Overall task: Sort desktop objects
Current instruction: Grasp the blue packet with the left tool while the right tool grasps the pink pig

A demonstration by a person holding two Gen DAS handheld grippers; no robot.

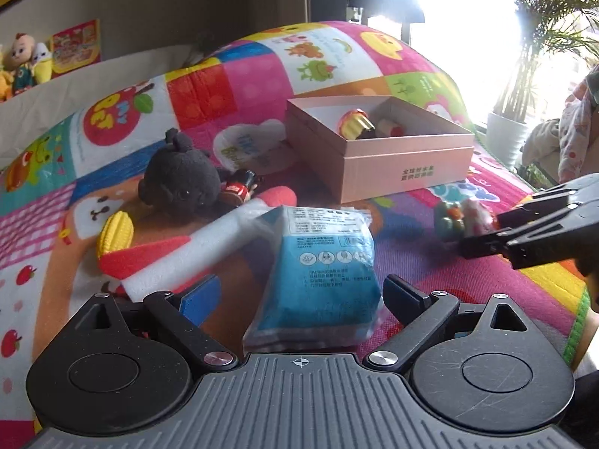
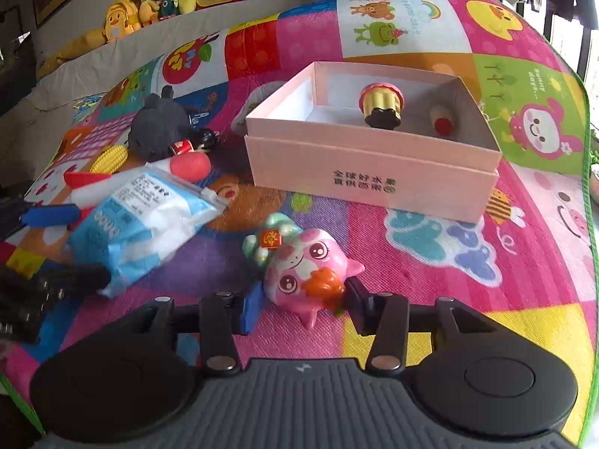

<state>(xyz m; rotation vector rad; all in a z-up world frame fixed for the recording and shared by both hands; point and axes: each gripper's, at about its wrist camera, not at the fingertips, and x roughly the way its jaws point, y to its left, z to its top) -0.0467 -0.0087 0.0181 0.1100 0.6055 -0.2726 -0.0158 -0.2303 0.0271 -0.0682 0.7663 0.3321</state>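
Observation:
A blue and white packet [image 1: 322, 269] lies on the colourful play mat between the fingers of my left gripper [image 1: 299, 295], which is open around it; it also shows in the right wrist view [image 2: 138, 220]. My right gripper [image 2: 303, 307] has its fingers on either side of a pink pig figurine [image 2: 303, 265], touching or nearly so. The right gripper also shows in the left wrist view [image 1: 486, 239] at the figurine [image 1: 464, 217]. A pink open box [image 2: 374, 172] holds a cupcake toy [image 2: 382, 104] and a small red-topped toy [image 2: 443, 119].
A black plush [image 1: 179, 179], a small cola bottle [image 1: 239, 187], a toy corn [image 1: 114, 235] and a white and red foam rocket [image 1: 194, 250] lie left of the packet. Plush toys [image 2: 149, 3] sit on the sofa back. A potted plant [image 1: 505, 138] stands at right.

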